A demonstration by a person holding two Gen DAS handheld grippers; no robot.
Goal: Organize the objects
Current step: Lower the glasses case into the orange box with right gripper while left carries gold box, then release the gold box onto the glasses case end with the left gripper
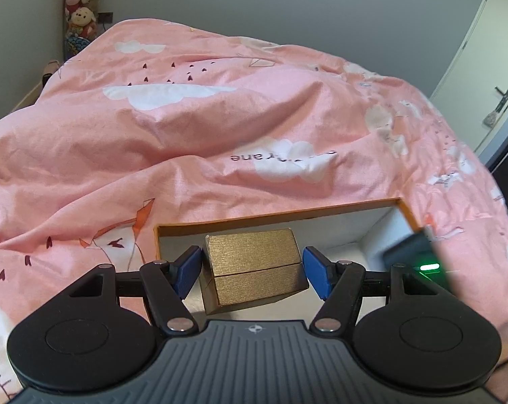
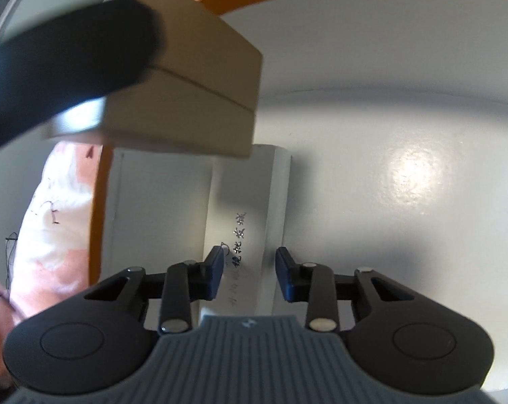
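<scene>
My left gripper (image 1: 252, 262) is shut on a gold cardboard box (image 1: 257, 286), its blue pads against the box's two sides. The box hangs tilted over an open orange-rimmed carton (image 1: 274, 213) with a white inside. In the right wrist view the same gold box (image 2: 203, 84) shows at the upper left, partly behind a blurred black finger (image 2: 68, 50). My right gripper (image 2: 250, 269) points down into the carton (image 2: 99, 202) and stands open. A narrow white box with printed characters (image 2: 243, 202) lies below and between its fingers, and a gap shows at the right pad.
The carton rests on a bed under a rumpled pink duvet (image 1: 186, 118). Plush toys (image 1: 82, 0) hang on the far wall and a door (image 1: 489, 50) is at the right. A dark device with a green light (image 1: 429, 266) sits at the carton's right edge.
</scene>
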